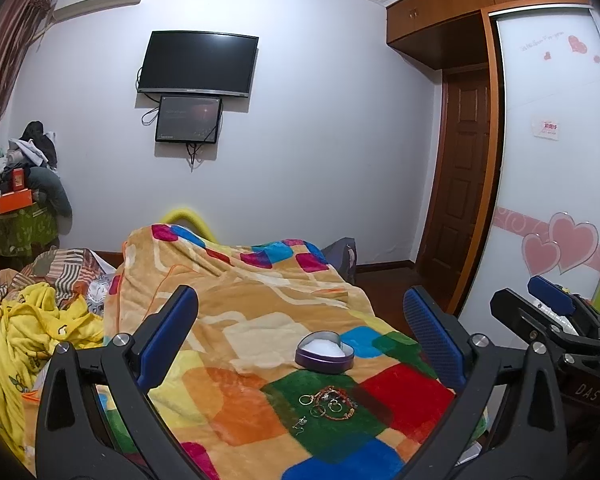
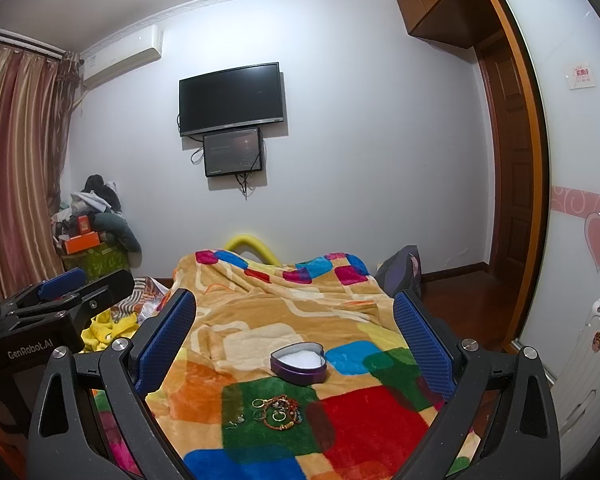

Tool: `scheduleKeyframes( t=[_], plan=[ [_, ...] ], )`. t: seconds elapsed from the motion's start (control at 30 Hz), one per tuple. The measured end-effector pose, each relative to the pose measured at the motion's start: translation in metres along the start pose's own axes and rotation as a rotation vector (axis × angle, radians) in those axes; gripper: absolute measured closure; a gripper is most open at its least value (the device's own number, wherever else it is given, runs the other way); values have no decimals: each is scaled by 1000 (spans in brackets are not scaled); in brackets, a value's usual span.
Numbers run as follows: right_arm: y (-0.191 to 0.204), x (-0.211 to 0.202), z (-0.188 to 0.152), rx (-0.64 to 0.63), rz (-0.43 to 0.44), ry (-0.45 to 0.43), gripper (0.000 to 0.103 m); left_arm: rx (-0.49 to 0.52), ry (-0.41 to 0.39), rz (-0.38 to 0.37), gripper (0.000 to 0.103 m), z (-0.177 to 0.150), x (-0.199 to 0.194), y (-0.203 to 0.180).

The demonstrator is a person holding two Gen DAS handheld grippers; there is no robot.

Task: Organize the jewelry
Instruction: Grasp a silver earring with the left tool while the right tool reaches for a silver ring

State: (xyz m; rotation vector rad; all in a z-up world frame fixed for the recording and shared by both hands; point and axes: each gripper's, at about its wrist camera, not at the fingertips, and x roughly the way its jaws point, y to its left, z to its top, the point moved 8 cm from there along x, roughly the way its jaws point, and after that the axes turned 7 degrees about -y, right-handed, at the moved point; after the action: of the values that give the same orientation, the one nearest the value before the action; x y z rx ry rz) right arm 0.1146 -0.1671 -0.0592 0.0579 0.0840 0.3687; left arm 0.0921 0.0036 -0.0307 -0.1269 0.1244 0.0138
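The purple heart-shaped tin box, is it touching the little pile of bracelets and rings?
Apart. The right wrist view shows green blanket between the purple heart-shaped tin box and the jewelry pile.

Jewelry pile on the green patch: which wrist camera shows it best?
The left wrist view: the jewelry pile sits larger and more spread out. The right wrist view shows the same pile smaller, pieces bunched closer together.

"GenRobot.AI" on left gripper (image 2: pixel 60 284); "DAS" on right gripper (image 1: pixel 550 300).
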Motion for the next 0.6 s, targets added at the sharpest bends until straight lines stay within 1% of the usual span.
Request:
scheduleKeyframes(
  t=[0.2,0.37,0.4,0.47,0.5,0.53,0.57,0.6],
  plan=[
    [-2,9,-9,-6,-11,36,5,12,27,12,0,-9,10,6],
    [-8,24,-29,-14,-27,98,5,25,75,56,0,-25,26,20],
    [-10,28,-35,-7,-28,127,5,26,91,78,1,-32,32,26],
    [-13,35,-48,7,-21,170,5,34,125,96,5,-43,41,34],
    [-15,39,-53,14,-22,186,5,38,146,100,10,-49,46,36],
    [-17,42,-59,19,-21,203,7,43,169,100,13,-56,51,38],
    [-19,43,-63,21,-20,218,9,45,192,95,14,-62,56,39],
    [-21,46,-69,22,-17,242,14,44,221,87,15,-70,62,41]
  ],
)
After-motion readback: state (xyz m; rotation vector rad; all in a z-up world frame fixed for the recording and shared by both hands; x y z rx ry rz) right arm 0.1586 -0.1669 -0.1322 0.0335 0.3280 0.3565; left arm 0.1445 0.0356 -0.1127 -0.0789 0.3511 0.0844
